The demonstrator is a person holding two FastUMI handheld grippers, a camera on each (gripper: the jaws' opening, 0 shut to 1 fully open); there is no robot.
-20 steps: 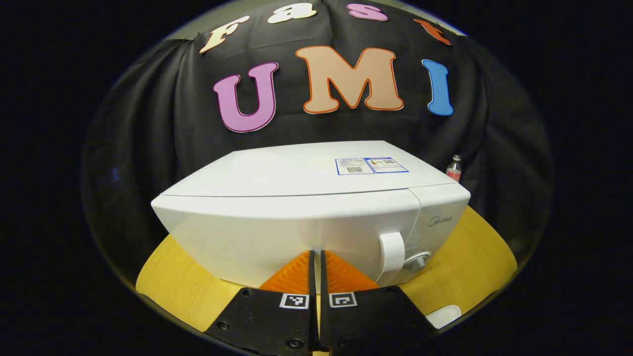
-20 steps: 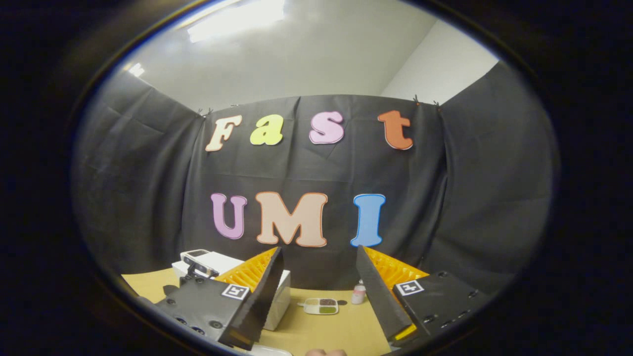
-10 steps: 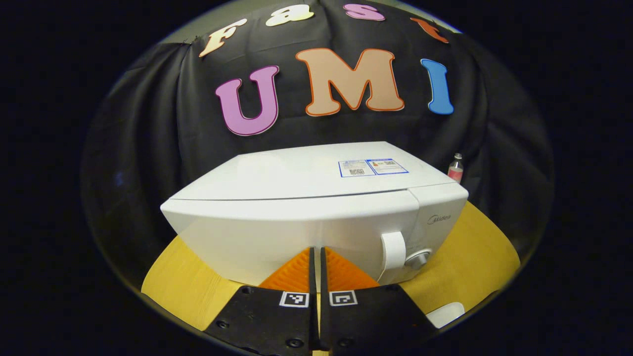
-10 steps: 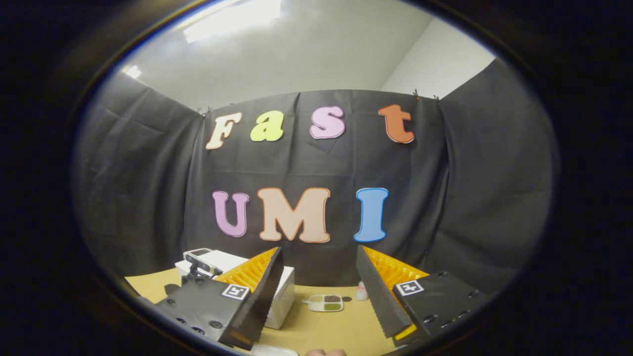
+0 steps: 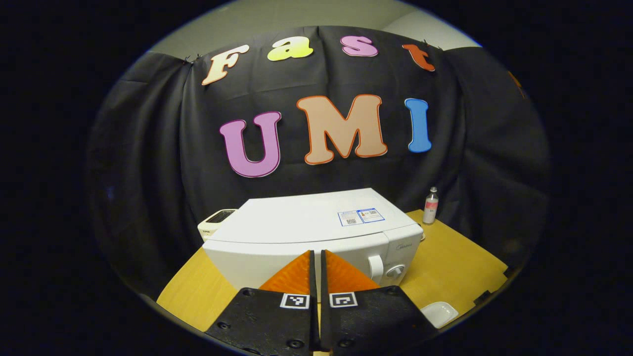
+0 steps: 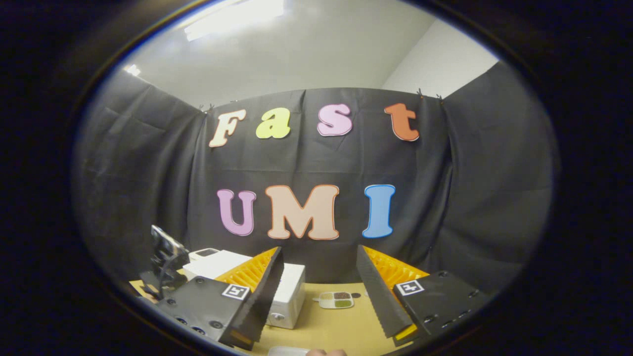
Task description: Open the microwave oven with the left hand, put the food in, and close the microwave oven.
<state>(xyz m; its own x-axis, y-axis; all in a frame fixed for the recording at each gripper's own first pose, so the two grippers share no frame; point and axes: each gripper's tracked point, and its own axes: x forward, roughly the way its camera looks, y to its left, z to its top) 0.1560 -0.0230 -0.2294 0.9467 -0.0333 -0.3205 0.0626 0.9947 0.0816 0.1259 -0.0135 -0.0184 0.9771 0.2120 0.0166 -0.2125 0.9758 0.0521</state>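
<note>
The white microwave (image 5: 306,230) stands on the wooden table (image 5: 455,257) with its door closed, its handle (image 5: 376,267) and knob (image 5: 395,271) on the right front. My left gripper (image 5: 316,259) is shut with nothing in it, held back from the door front and left of the handle. In the right gripper view the microwave (image 6: 292,291) sits low on the left, and a small divided food tray (image 6: 336,299) lies on the table beyond it. My right gripper (image 6: 319,249) stands open and empty, raised above the table.
A small bottle (image 5: 431,205) stands at the back right by the wall. A white dish (image 5: 441,312) lies near the table's front right edge. Behind the microwave's left side sits a small white device (image 5: 217,220). A dark piece of equipment (image 6: 165,254) shows at the left.
My left gripper has drawn back and up from the microwave, which now looks smaller and farther. The right gripper barely shifted; a dark piece of equipment came into its view at the left.
</note>
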